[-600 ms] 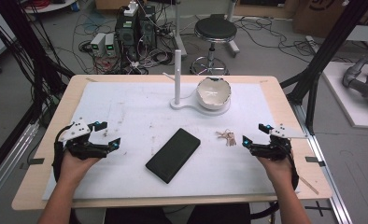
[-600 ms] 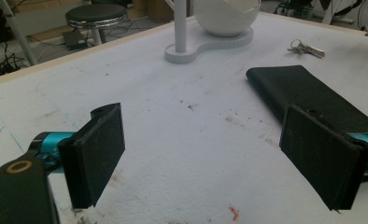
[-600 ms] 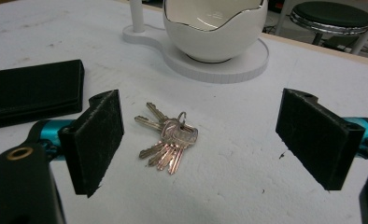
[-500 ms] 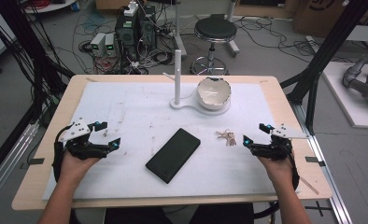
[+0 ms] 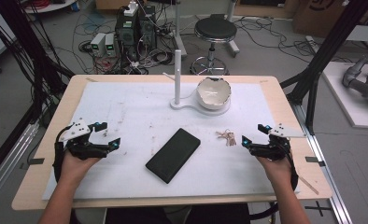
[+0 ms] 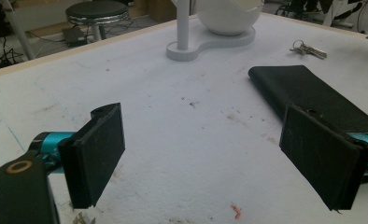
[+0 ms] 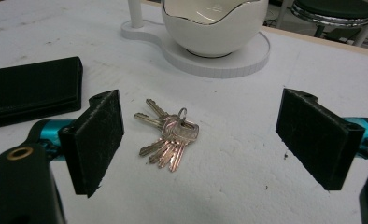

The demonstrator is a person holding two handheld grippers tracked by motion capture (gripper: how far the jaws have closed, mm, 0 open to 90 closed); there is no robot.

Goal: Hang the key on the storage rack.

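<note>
The right gripper (image 5: pixel 255 136) hovers with its jaws spread wide and nothing between them, just short of the bunch of keys (image 7: pixel 169 136) lying flat on the white table mat (image 5: pixel 126 107) near the egg-shaped white bowl (image 5: pixel 213 93). The left gripper (image 5: pixel 105 134) is likewise released over bare mat, left of the black wallet (image 5: pixel 173 155). No brand, label or writing is legible on any of them.

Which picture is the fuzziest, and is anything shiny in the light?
The high view is the softest: the keys are a small pale smudge there. The right gripper view shows them sharp, each blade catching light, and the white bowl has a bright gleam along its rim. In the left gripper view the black case looks dull and matt, and the near jaws are slightly soft.
</note>
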